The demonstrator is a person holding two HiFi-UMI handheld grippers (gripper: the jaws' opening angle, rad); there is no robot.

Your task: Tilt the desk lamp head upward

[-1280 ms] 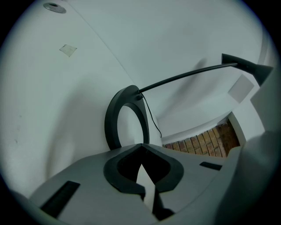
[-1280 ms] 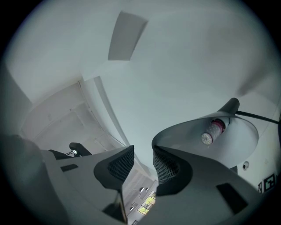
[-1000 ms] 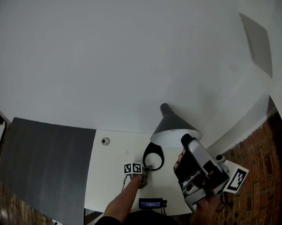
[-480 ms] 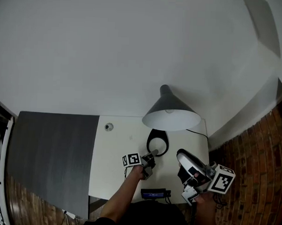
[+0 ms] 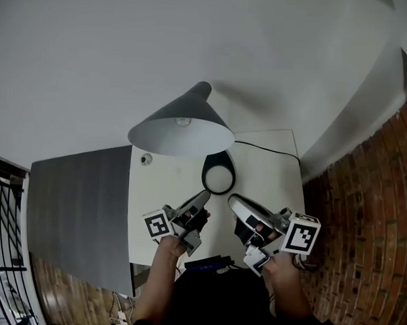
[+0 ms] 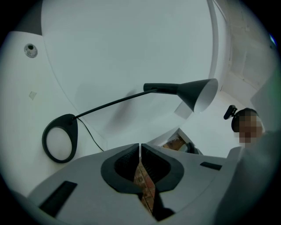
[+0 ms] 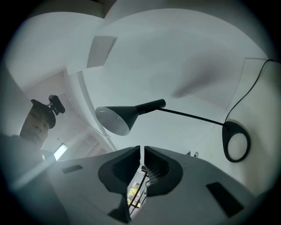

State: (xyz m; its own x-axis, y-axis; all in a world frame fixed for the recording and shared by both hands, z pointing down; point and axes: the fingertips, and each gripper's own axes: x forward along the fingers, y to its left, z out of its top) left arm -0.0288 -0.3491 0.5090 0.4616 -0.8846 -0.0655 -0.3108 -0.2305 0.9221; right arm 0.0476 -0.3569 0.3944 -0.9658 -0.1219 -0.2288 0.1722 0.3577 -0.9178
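A dark grey desk lamp stands on the white table [image 5: 270,175]. Its cone head [image 5: 181,127] hangs out on a thin arm from the ring-shaped base [image 5: 218,173]. My left gripper [image 5: 203,194] is low at the table's front, shut, with nothing in it. My right gripper [image 5: 232,199] is beside it, clear of the lamp; its jaws are closing, almost together, with nothing between them. In the left gripper view, the head [image 6: 197,92] and base [image 6: 60,138] lie well beyond the gripper [image 6: 140,147]. The right gripper view shows the head [image 7: 116,117] above and past the gripper [image 7: 142,149].
The lamp's black cable [image 5: 258,149] runs from the base toward the back right corner. A small round fitting [image 5: 146,158] sits at the table's left edge. A dark panel [image 5: 77,207] adjoins the table on the left, with brick [image 5: 362,219] on the right. A dark device [image 5: 202,263] lies at the front edge.
My right gripper has come down from beside the lamp's shade to the table's front. The head view has swung, so the lamp head now sits further left and higher.
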